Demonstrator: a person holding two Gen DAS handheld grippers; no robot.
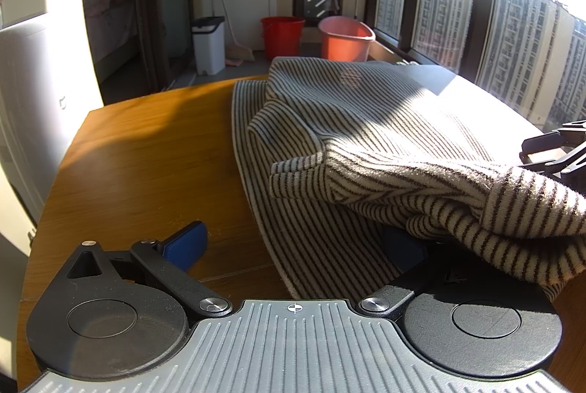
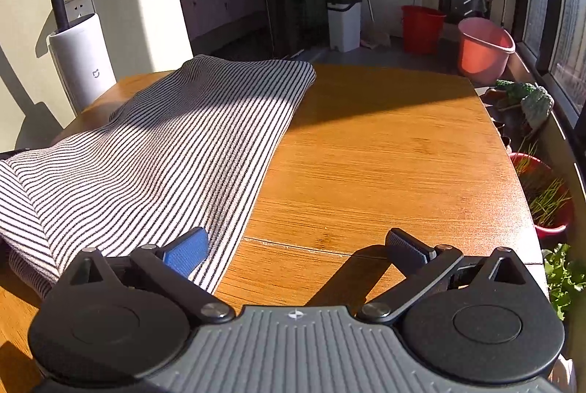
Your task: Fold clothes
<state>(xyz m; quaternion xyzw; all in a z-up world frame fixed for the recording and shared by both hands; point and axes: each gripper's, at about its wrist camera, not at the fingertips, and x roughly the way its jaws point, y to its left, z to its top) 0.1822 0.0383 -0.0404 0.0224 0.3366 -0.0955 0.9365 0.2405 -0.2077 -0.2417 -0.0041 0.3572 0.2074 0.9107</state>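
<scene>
the striped top lies part folded on the table, and both the left gripper and the right gripper stand apart and empty, so slide each under the near hem before you lift evenly.

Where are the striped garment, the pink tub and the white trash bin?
striped garment (image 2: pixel 175 144): right wrist view, on the flat striped cloth.
pink tub (image 2: pixel 483 48): right wrist view, on its outer wall.
white trash bin (image 1: pixel 208 45): left wrist view, on its white front.
</scene>
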